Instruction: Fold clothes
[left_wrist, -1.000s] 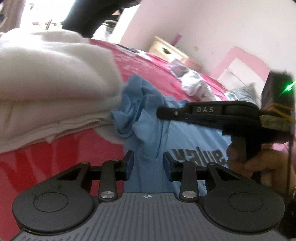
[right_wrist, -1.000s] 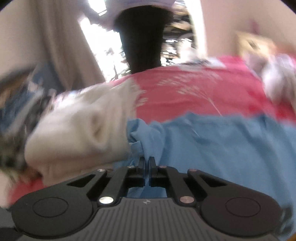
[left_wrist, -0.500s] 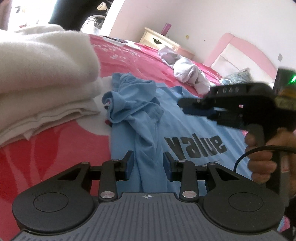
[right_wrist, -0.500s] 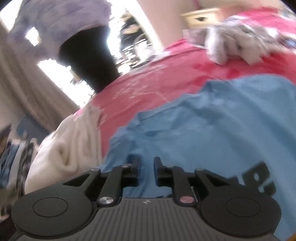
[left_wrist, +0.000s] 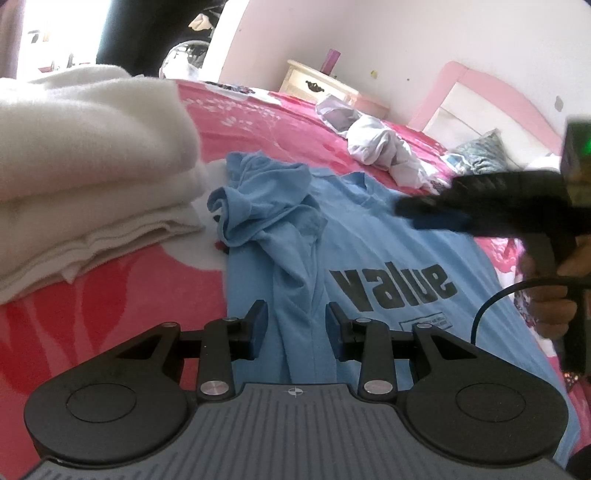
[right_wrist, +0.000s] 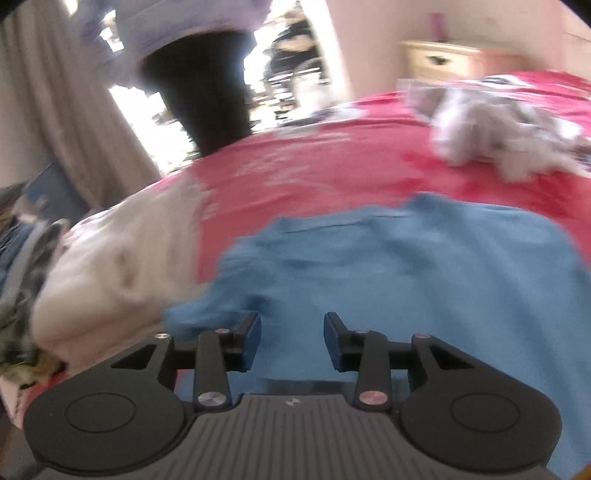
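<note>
Blue T-shirt is showing "value" print only in left view; right gripper, clamped before, is opening empty; left gripper is gaping.

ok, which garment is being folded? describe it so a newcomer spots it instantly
Start from the pink bedspread. Beside the folded white stack lies the blue T-shirt, spread flat, its near sleeve bunched up. Unlike the crumpled pale clothes farther up the bed, it carries the dark printed word "value".
</note>
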